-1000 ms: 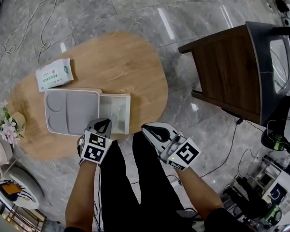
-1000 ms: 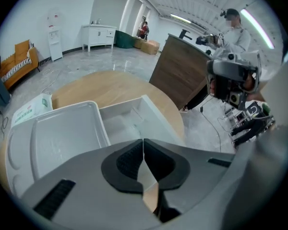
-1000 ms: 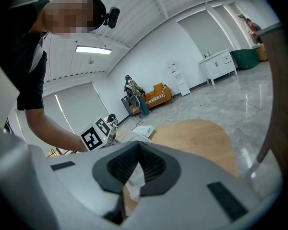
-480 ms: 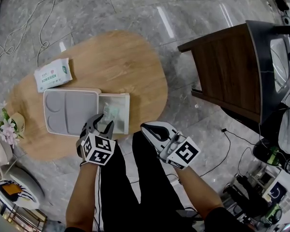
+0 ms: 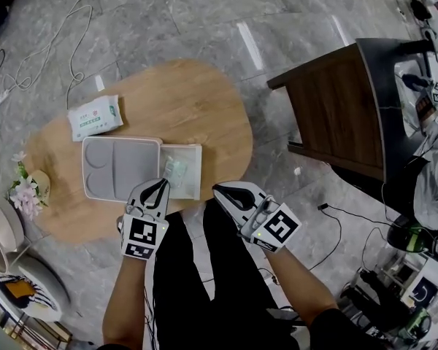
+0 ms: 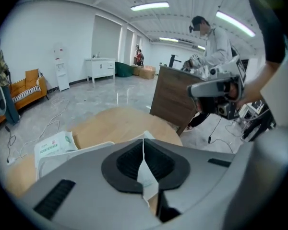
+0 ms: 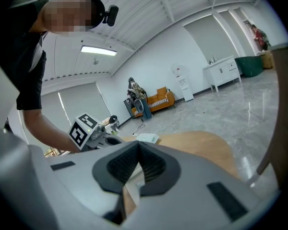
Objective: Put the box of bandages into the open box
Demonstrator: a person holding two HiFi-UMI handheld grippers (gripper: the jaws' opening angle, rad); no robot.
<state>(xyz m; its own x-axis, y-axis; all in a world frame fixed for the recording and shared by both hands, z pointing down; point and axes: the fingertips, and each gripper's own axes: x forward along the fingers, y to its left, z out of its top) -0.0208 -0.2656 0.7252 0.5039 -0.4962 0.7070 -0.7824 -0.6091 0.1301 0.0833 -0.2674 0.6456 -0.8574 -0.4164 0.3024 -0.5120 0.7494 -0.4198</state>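
Now that the left claw [image 5: 158, 188] has let go and its jaws have just been closing again with nothing between them, the box of bandages [image 5: 175, 170] lies inside the open box [image 5: 197, 177] on the worktop [image 5: 182, 100]. The claw has lifted away. The right claw [image 5: 223, 193] is also closed and empty. I judge the task done.

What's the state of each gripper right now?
Left gripper: closed, jaws have just shut, holding nothing.
Right gripper: closed, holding nothing.
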